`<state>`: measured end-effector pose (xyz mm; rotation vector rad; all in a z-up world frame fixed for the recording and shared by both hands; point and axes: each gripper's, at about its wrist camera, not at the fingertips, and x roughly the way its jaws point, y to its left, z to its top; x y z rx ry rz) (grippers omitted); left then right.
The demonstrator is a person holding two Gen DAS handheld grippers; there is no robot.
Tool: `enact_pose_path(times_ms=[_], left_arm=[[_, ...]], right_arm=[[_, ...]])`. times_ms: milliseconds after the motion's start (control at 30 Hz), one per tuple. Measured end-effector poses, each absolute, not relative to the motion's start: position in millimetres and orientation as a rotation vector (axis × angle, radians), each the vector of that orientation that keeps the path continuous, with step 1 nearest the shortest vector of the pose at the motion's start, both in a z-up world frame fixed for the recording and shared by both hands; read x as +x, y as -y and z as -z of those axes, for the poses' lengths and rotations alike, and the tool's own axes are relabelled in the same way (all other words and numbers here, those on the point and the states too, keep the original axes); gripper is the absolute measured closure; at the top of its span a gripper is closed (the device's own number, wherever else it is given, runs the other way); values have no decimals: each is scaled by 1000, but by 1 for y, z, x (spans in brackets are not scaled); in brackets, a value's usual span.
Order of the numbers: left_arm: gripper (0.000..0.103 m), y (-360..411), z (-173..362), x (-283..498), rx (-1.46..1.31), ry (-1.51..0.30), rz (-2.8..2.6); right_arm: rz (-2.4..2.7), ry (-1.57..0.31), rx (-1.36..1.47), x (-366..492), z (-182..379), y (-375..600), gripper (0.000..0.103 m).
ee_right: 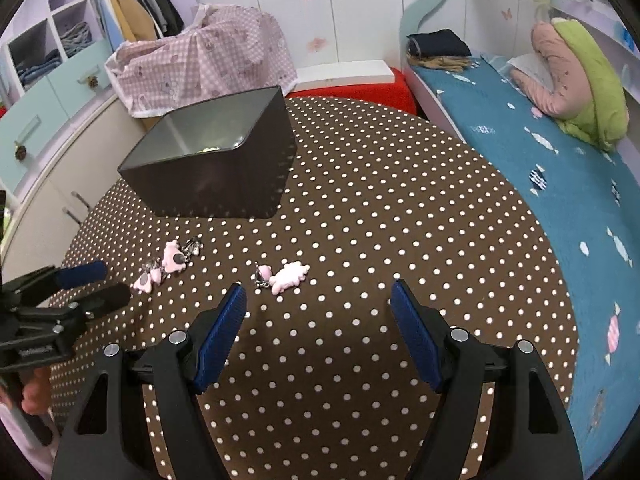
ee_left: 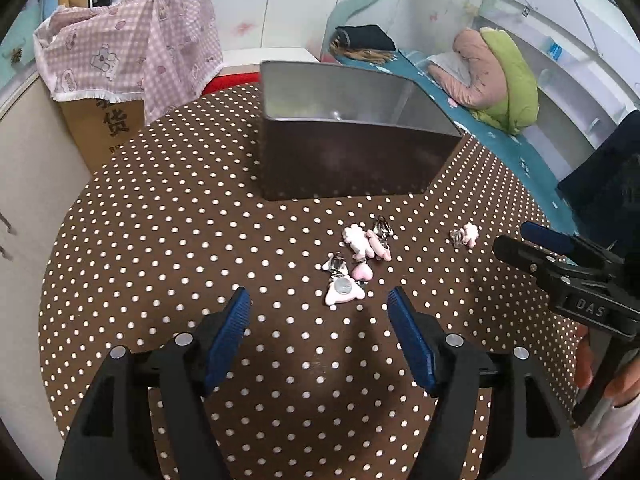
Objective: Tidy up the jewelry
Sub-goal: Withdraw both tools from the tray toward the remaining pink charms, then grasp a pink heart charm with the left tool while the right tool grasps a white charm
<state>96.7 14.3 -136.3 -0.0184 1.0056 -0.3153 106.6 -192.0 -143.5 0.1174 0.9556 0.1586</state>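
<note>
On the right gripper (ee_left: 516, 242), "DAS" reads; both grippers' jaws gape empty.

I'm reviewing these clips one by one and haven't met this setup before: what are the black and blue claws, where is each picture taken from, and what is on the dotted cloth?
There is no robot here. A person holds a hand-operated two-finger gripper in each hand, and each gripper carries a wide-angle camera looking along its fingers. One picture comes from the left gripper, the other from the right gripper; each also shows the other gripper at its edge. Both stand open and hold nothing.

On the brown polka-dot tablecloth lie small pink jewelry pieces with metal clips: a cluster of several ahead of the left gripper, and a separate pair ahead of the right one. Behind them stands a dark open box; something pale lies inside, too unclear to name.
</note>
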Motion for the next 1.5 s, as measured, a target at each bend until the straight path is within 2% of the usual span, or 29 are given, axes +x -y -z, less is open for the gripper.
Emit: enact_pose_path(times_ms=[233, 400, 433, 467, 500, 1000, 1067, 1167, 1233, 1400, 1500], left_arm=[[37, 0, 148, 106, 19, -994, 297], [68, 7, 153, 101, 139, -951, 247], [77, 4, 152, 101, 141, -947, 248], [91, 0, 153, 101, 130, -947, 249], [97, -4, 153, 102, 119, -950, 238], [94, -25, 147, 106, 41, -973, 309], [78, -25, 148, 109, 26, -978, 324], [66, -21, 147, 111, 21, -977, 341], [64, -17, 147, 111, 30, -974, 339], [65, -14, 146, 116, 14, -969, 326], [72, -12, 146, 118, 32, -961, 303]], right_arm=[[-172, -934, 128, 109, 135, 184, 31], [-213, -925, 102, 112, 127, 168, 31], [-227, -925, 97, 112, 127, 164, 31], [-245, -927, 89, 113, 126, 159, 31], [-258, -928, 78, 114, 127, 154, 31], [-317, -975, 27, 117, 139, 128, 31], [-315, -980, 31, 117, 141, 130, 31], [-311, -989, 31, 118, 144, 133, 31], [-313, -993, 33, 119, 146, 134, 31], [-312, -997, 35, 121, 149, 132, 31], [-310, -1000, 41, 121, 151, 134, 31]])
